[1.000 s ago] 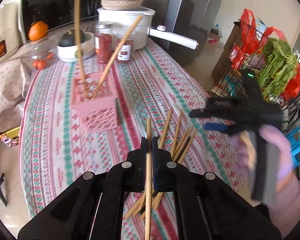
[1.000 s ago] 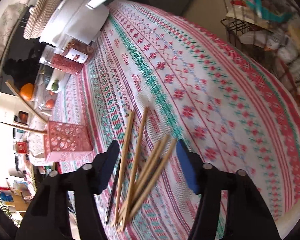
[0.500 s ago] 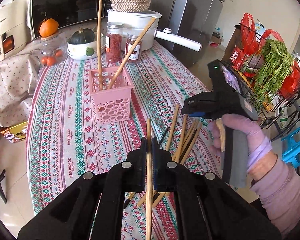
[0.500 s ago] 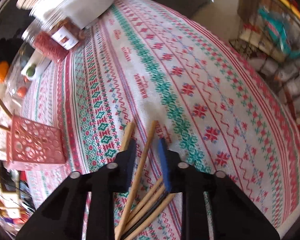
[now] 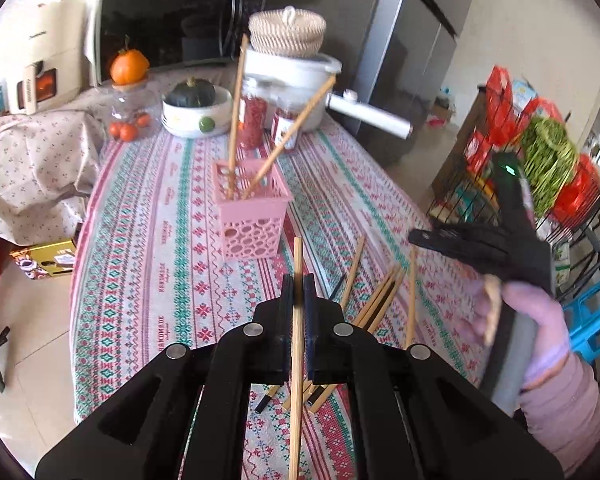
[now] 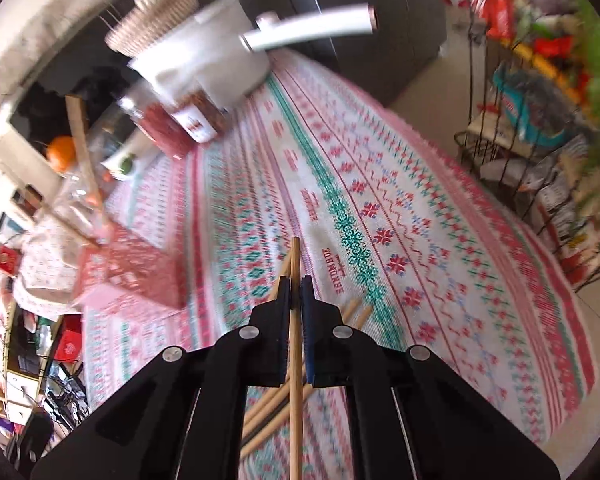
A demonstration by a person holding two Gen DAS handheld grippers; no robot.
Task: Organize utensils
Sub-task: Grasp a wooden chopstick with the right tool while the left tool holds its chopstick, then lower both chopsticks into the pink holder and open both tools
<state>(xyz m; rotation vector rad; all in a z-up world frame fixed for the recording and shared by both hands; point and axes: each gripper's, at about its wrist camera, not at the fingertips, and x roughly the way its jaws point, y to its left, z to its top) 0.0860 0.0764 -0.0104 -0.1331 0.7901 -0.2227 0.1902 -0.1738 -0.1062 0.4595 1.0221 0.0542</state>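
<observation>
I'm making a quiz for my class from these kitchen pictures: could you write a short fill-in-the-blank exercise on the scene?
1. The pink basket already holds ____ chopsticks.
2. The left gripper has its jaws shut on one ____.
3. The right gripper holds ____ chopstick.
4. The loose chopsticks lie on the patterned ____.

Missing words: two; chopstick; one; tablecloth

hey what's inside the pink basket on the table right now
Two wooden chopsticks stand in the pink basket, leaning apart. Its perforated walls cover their lower ends, so anything else at the bottom cannot be seen.
</observation>
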